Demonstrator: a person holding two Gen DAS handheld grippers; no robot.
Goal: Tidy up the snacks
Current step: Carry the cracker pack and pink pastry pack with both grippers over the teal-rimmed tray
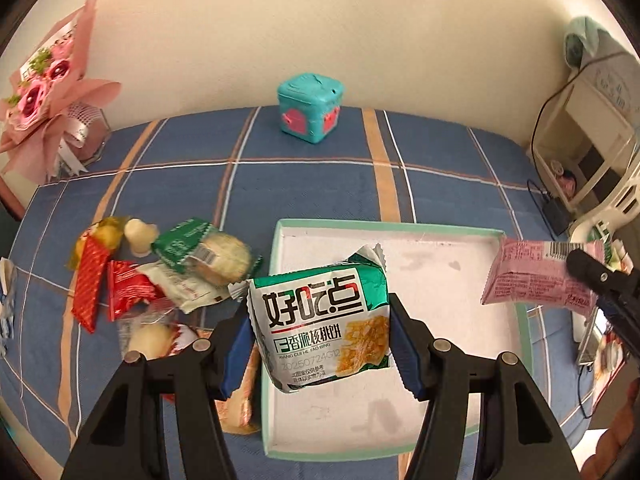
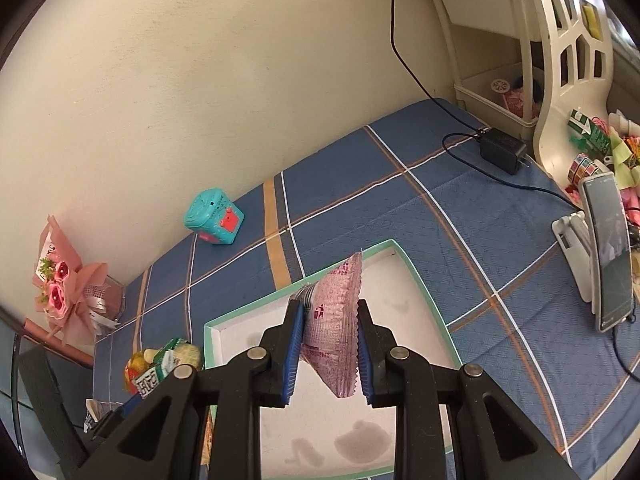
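Two packets hang over the green-rimmed tray (image 1: 280,280), presumably to be dropped in. From the left wrist, the left claw (image 1: 320,340) is clamped on a green-and-white walnut biscuit packet (image 1: 320,320) above the tray's near left corner; loose snacks (image 1: 168,272) lie heaped just left on the plaid bedspread (image 1: 320,184).

From the right wrist, the right claw (image 2: 329,356) pinches a pink snack packet (image 2: 334,320) edge-on, dangling over the tray's bare, stained floor.

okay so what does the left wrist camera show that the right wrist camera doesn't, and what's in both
Only the left wrist view shows the green and white cookie packet gripped in the left tongs, with the snack pile spread out plainly. Only the right wrist view shows the phone on a stand and the black charger. Both show the pink packet in the right tongs, the empty tray, the teal cube and the bouquet.
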